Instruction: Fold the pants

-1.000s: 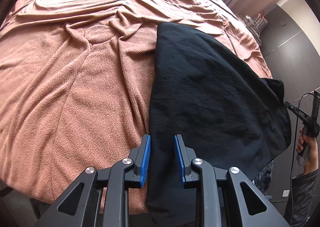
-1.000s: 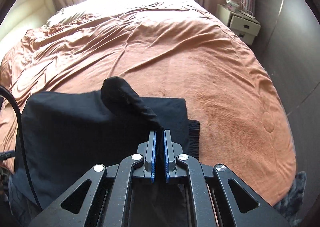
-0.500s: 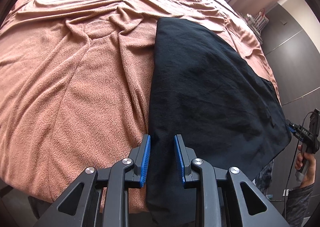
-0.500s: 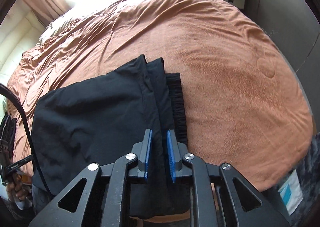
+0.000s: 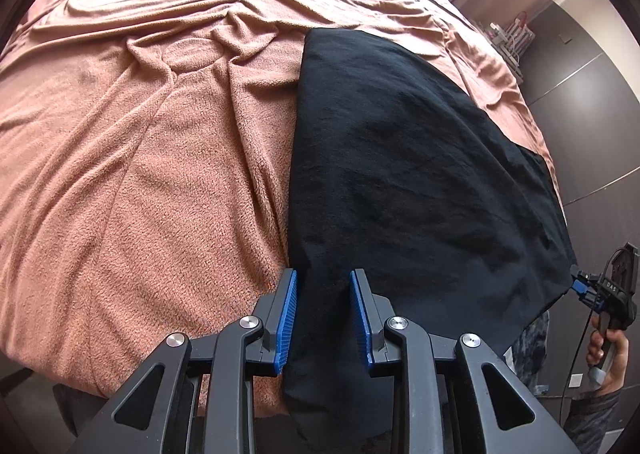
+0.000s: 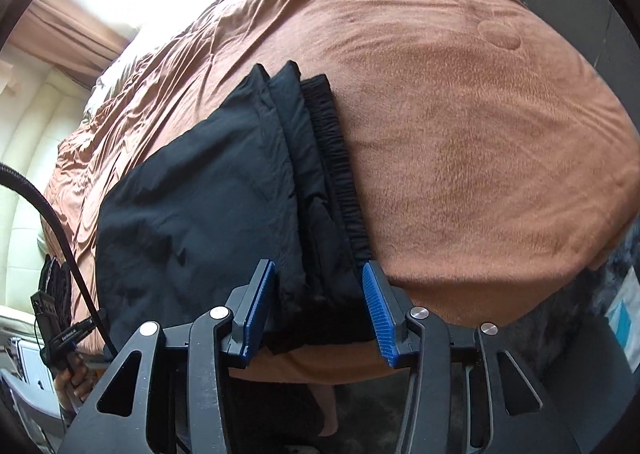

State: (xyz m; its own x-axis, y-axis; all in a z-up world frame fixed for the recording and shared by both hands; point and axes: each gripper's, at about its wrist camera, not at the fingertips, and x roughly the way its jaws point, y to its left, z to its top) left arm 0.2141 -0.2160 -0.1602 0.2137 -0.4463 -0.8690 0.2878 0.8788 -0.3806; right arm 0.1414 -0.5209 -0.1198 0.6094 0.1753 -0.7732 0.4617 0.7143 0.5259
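right gripper (image 6: 318, 310) just opened — released pants (image 6: 224, 190), left gripper (image 5: 323, 318) seemingly unclenched

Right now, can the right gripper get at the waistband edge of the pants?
Probably yes. The right gripper has just been opening, its jaws now apart, and the waistband of the pants runs down between them on the blanket, nothing on top.
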